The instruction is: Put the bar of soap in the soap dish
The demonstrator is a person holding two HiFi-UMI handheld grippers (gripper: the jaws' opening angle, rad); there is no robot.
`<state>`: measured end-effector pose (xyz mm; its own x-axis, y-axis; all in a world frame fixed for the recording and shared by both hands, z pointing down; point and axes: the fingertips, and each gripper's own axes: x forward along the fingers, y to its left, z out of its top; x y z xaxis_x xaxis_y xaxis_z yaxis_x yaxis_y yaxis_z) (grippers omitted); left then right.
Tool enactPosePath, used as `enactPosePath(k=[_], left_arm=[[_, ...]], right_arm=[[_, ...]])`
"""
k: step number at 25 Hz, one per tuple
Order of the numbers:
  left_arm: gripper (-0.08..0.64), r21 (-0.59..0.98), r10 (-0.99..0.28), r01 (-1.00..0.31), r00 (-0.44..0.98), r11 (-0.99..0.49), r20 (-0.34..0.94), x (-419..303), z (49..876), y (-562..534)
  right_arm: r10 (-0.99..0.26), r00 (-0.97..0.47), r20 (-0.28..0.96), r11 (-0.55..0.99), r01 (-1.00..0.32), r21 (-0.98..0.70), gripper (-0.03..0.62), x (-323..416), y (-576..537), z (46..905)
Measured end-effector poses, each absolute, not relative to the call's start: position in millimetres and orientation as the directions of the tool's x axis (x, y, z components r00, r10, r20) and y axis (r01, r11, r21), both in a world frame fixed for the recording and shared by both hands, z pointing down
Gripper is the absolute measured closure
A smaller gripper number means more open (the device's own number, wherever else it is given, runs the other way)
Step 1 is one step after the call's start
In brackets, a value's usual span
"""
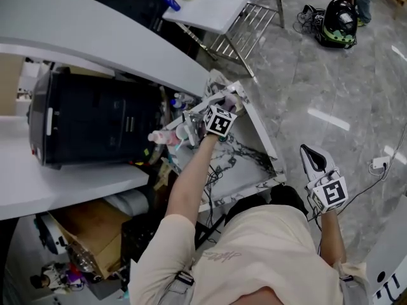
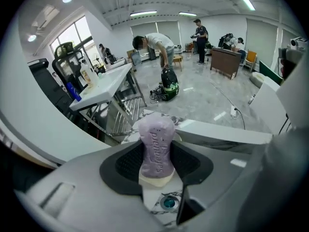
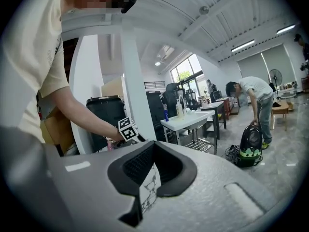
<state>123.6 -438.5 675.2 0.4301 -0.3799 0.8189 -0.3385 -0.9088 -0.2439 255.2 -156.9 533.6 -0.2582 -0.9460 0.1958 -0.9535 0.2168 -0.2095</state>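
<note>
A purple bar of soap [image 2: 157,146] stands upright between the black pads of my left gripper [image 2: 157,158], which is shut on it. Just below the soap a cream dish edge [image 2: 155,181] shows, with the marble basin's drain [image 2: 169,203] under it. In the head view that gripper [image 1: 202,122] reaches over the back of the marble-patterned basin [image 1: 257,170]. My right gripper [image 1: 311,159] hangs beside the person's right hip, away from the basin. In the right gripper view a narrow gap stands between its pads [image 3: 147,178], with nothing in it.
A black bin [image 1: 95,116] sits under the curved white counter [image 1: 95,37], left of the basin. A pink bottle [image 1: 162,137] lies near the left gripper. A white table [image 1: 216,2] and a black-green bag [image 1: 337,21] stand beyond. A cardboard box [image 1: 95,234] is below left.
</note>
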Motion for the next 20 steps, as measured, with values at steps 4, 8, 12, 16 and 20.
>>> enactPosePath(k=[4,8,12,16,20], left_arm=[[0.362,-0.232,-0.340,-0.308,0.369,-0.923,0.865,121.9,687.9,-440.0],[0.362,-0.231,-0.303,-0.268,0.270,-0.935,0.914,107.7,708.4,-439.5],[0.362,-0.265,-0.297,-0.151,0.257,-0.952,0.920,117.3,710.4,-439.1],[0.362,-0.261,-0.277,-0.101,0.205,-0.960,0.939,115.2,720.7,-439.4],[0.360,-0.276,-0.272,-0.014,0.211,-0.961,0.939,125.7,719.0,-441.9]], right_arm=[[-0.948,-0.256,0.188,0.213,-0.951,-0.224,0.592,256.9,-158.6,532.7],[-0.951,-0.240,0.196,0.194,-0.955,-0.225,0.592,261.0,-157.8,534.2],[-0.956,-0.224,0.191,0.180,-0.957,-0.226,0.592,265.1,-152.6,536.6],[-0.950,-0.215,0.228,0.167,-0.963,-0.212,0.591,267.0,-147.3,546.0],[-0.951,-0.202,0.236,0.155,-0.967,-0.202,0.592,267.0,-146.1,549.2]])
